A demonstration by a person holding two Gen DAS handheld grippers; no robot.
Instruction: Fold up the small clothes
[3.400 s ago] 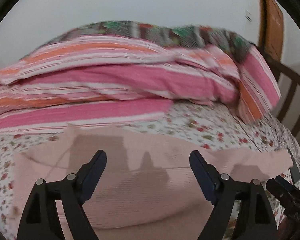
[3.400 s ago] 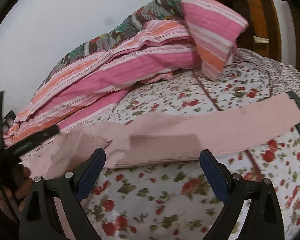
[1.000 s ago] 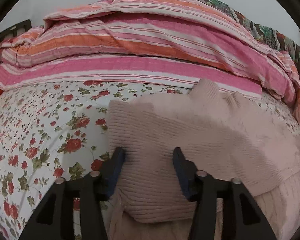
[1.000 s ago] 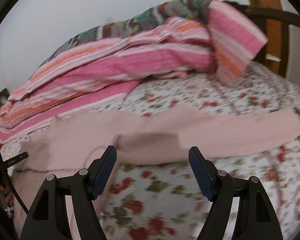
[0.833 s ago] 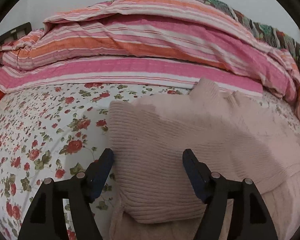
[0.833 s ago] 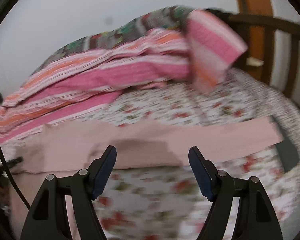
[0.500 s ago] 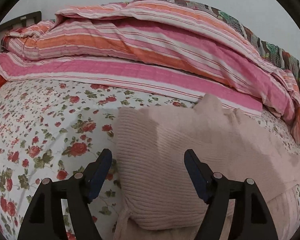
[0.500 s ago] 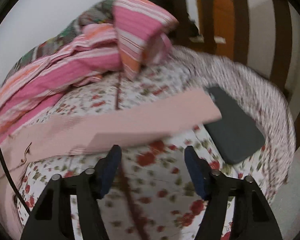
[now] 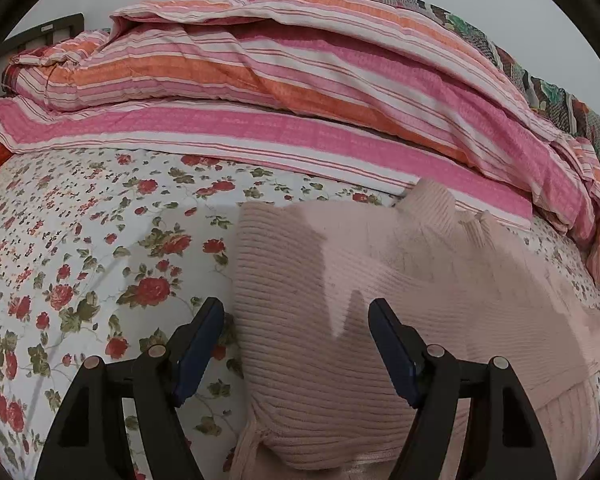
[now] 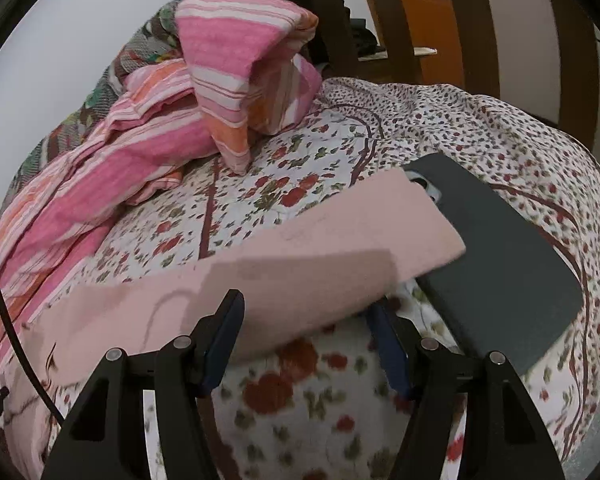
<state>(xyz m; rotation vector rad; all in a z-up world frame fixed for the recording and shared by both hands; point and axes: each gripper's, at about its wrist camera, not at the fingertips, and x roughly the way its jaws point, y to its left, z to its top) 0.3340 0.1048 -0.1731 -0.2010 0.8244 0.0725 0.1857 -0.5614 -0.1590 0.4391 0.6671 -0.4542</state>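
Note:
A pale pink ribbed knit sweater [image 9: 400,304] lies on the floral bedsheet [image 9: 80,264], its left sleeve folded over the body. My left gripper [image 9: 296,320] is open and empty, its jaws either side of the folded edge. In the right wrist view the sweater's other sleeve [image 10: 300,264] lies stretched out flat to the right, its cuff end resting on a phone. My right gripper [image 10: 308,320] is open, low over the sleeve near its cuff end, and holds nothing.
A striped pink and orange quilt [image 9: 300,80] is piled along the far side of the bed and shows in the right wrist view [image 10: 236,80]. A dark phone [image 10: 496,256] lies on the sheet at right. A wooden bed frame [image 10: 428,20] stands behind.
My left gripper let go of the folded sleeve, opened and drew back a little. My right gripper swung right along the outstretched sleeve toward its cuff, and the phone came into view.

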